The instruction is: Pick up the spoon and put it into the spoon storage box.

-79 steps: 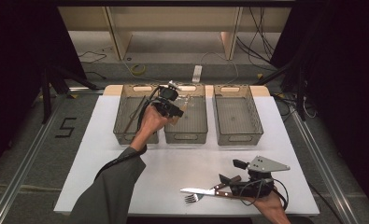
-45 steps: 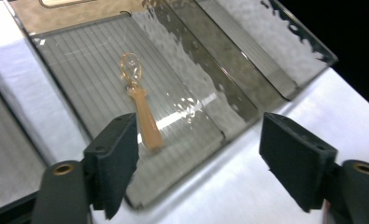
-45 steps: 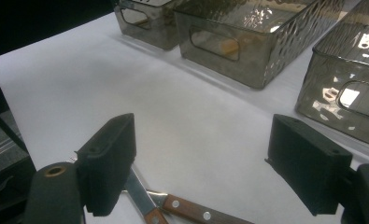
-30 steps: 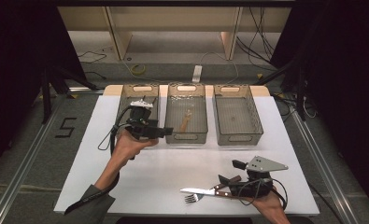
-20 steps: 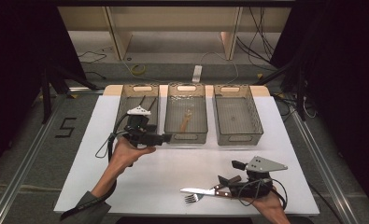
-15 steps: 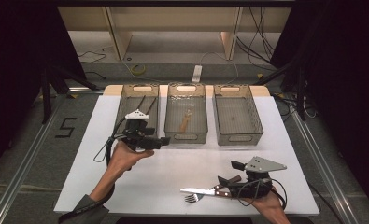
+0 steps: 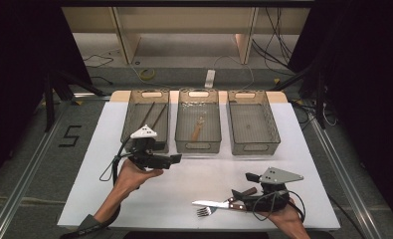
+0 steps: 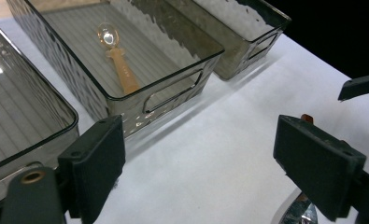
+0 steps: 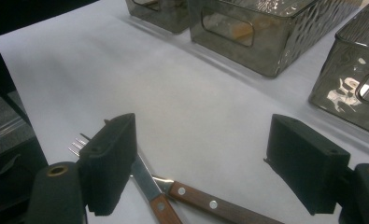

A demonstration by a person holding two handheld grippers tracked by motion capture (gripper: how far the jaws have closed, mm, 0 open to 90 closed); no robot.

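The left gripper (image 7: 175, 159) is hovering before the middle bin (image 7: 198, 147), its jaws just having been opening, nothing between them. The right gripper (image 7: 247, 183) is resting, jaws apart, over a wood-handled knife (image 9: 149, 186) and fork (image 9: 191, 195) lying crossed on the white table (image 7: 184, 189).

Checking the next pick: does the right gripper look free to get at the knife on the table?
Probably yes. The right gripper hangs open just above the knife, which lies on the table crossing the fork; nothing else crowds it.
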